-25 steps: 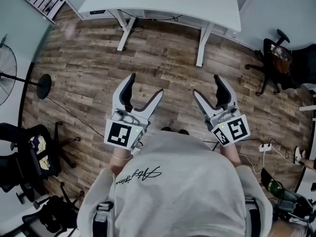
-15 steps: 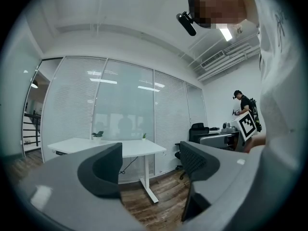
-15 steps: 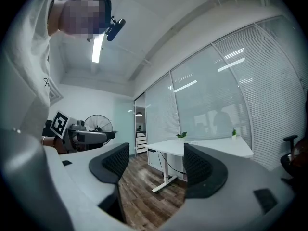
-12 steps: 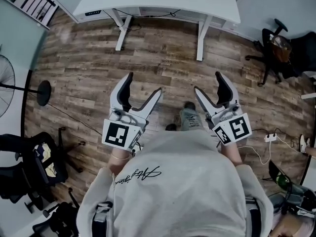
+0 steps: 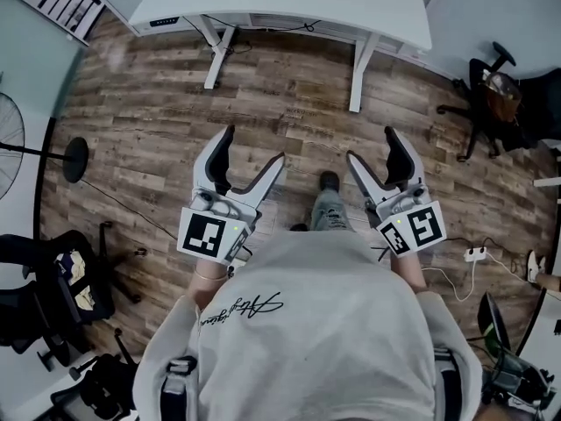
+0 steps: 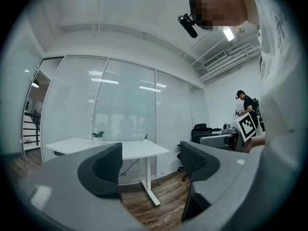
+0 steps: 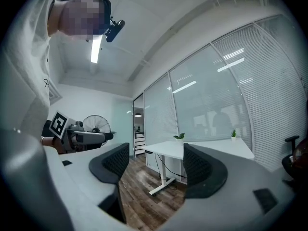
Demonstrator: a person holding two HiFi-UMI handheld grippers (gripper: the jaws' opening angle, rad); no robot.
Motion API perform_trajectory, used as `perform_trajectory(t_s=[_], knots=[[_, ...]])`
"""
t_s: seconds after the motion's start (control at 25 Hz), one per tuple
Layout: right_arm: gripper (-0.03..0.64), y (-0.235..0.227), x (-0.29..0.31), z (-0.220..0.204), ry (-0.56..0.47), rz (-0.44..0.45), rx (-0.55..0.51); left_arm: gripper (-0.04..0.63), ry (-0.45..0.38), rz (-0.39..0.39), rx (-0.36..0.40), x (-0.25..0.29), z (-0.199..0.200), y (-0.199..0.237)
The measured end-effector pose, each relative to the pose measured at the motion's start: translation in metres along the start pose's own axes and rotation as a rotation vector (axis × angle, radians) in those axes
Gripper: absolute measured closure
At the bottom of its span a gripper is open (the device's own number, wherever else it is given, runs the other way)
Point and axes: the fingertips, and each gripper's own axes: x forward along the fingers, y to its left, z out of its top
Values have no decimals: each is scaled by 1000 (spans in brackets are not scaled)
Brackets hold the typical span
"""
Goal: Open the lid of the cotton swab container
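No cotton swab container shows in any view. In the head view my left gripper [image 5: 253, 147] and right gripper [image 5: 371, 146] are held out at waist height above a wood floor, both open with nothing between the jaws. A white desk [image 5: 289, 3] stands ahead of them, some way off. The left gripper view has its open gripper [image 6: 149, 165] pointing at that desk [image 6: 120, 148]. From the right gripper view, the open gripper [image 7: 151, 165] faces the same desk [image 7: 202, 148], where small potted plants stand.
A standing fan [image 5: 74, 156] and a black office chair [image 5: 53, 279] are at the left. Another black chair [image 5: 491, 95] is at the right, with a power strip [image 5: 473, 254] and cables on the floor. Glass walls with blinds stand behind the desk. A person [image 6: 246, 105] stands far off.
The person's leg and shoe have come into view between the grippers, stepping forward. Both grippers stay open and level, and the desk has hardly shifted in the frame.
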Motion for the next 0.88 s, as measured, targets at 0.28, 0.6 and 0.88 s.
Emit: perform_trajectory(t_s=[0.28, 0.6, 0.88], knots=[[282, -37, 33, 3, -7, 41, -8, 236, -26, 28, 24, 43, 8, 12], [282, -87, 73, 9, -10, 61, -18, 236, -37, 52, 22, 99, 12, 34], [282, -126, 103, 19, -13, 88, -21, 236, -37, 72, 22, 141, 17, 46]])
